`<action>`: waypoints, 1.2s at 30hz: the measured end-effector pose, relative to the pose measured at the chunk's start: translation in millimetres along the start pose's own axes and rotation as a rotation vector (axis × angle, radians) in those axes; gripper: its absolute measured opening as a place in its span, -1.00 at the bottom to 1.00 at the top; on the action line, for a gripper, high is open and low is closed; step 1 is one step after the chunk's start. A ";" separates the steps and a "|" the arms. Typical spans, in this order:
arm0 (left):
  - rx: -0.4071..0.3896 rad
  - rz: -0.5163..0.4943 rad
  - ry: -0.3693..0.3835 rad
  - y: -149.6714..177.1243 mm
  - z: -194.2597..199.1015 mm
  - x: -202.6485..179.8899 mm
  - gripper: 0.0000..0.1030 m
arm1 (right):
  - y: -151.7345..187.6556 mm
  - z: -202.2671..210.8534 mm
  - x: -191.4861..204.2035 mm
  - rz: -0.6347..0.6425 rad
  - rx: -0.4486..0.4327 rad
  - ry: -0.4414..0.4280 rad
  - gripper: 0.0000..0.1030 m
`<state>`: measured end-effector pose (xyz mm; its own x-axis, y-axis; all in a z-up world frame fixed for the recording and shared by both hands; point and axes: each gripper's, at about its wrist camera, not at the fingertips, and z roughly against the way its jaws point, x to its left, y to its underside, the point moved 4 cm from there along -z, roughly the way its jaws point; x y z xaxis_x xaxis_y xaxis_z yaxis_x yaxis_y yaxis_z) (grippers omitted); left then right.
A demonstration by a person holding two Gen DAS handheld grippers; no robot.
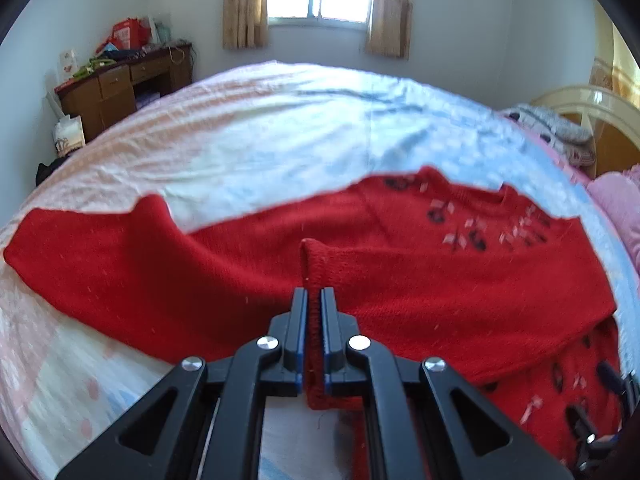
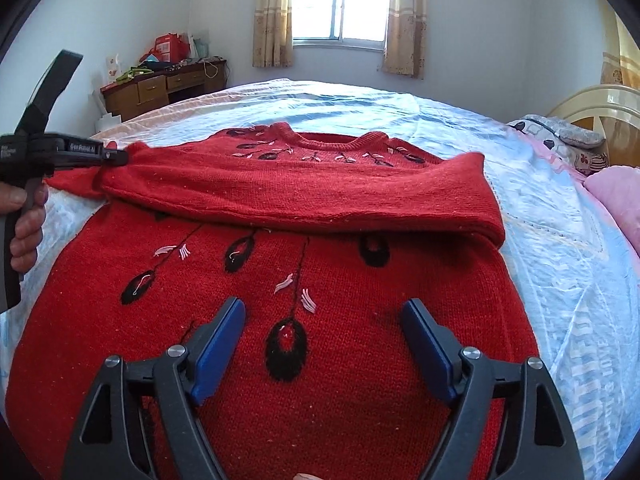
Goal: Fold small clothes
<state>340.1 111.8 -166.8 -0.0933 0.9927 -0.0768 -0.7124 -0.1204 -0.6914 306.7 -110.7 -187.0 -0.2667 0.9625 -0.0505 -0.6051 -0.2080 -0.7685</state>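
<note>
Pale blue-and-pink bedsheet carries red knit sweater with black embroidered motifs, lying flat, one sleeve folded across chest. Left gripper jaws pinching sleeve cuff; right gripper jaws spread above body.

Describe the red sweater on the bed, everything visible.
The red sweater is a knit pullover with a ribbed round neck, black oval motifs on thin stems and pale pink leaf stitching. It lies front up on the light blue bed sheet. One sleeve is folded across the chest, its cuff pinched by the left hand-held gripper. The right hand-held gripper hovers open over the lower body.
</note>
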 end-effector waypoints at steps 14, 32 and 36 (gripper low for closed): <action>-0.019 0.031 -0.031 3.5 10.9 13.3 0.00 | -55.4 -55.8 -89.5 -0.169 0.208 0.109 0.59; -0.024 0.322 -0.403 12.7 33.6 217.7 0.45 | -53.8 -54.2 -2.7 -0.032 0.099 0.005 0.67; -0.022 0.472 -0.403 7.5 30.3 262.9 0.45 | -49.3 -49.7 -4.8 -0.024 0.084 0.016 0.69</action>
<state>289.2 371.6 -170.4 -0.6533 0.7501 -0.1032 -0.5164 -0.5410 -0.6638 375.1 -96.4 -180.6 -0.2396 0.9699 -0.0431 -0.6719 -0.1977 -0.7137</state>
